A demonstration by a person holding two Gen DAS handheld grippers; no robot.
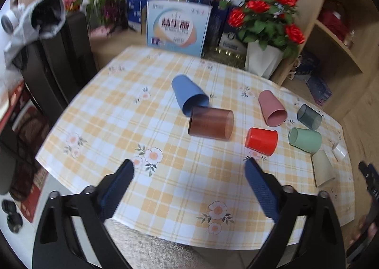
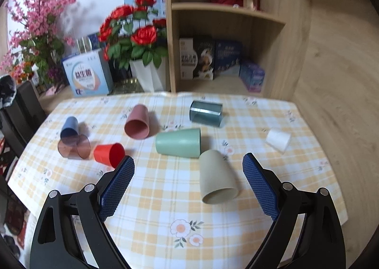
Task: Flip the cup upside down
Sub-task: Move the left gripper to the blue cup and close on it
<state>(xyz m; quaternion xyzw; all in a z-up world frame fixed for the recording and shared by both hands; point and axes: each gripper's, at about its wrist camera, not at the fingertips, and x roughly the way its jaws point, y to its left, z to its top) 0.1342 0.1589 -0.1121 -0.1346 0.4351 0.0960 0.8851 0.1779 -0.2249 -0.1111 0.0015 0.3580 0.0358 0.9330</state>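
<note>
Several cups lie on their sides on the checked tablecloth (image 1: 118,112). In the left wrist view a blue cup (image 1: 188,97), a clear brown cup (image 1: 210,125) and a red cup (image 1: 261,141) lie ahead of my open, empty left gripper (image 1: 189,169). In the right wrist view a beige cup (image 2: 216,180) lies between the fingers of my open right gripper (image 2: 188,162), mouth toward the camera. A green cup (image 2: 178,142), pink cup (image 2: 137,122), grey clear cup (image 2: 206,112) and white cup (image 2: 278,139) lie beyond.
A white vase of red roses (image 2: 148,74) and a light blue box (image 2: 87,75) stand at the table's far edge. A wooden shelf (image 2: 227,32) with boxes stands behind. A dark chair (image 1: 59,62) stands at the left.
</note>
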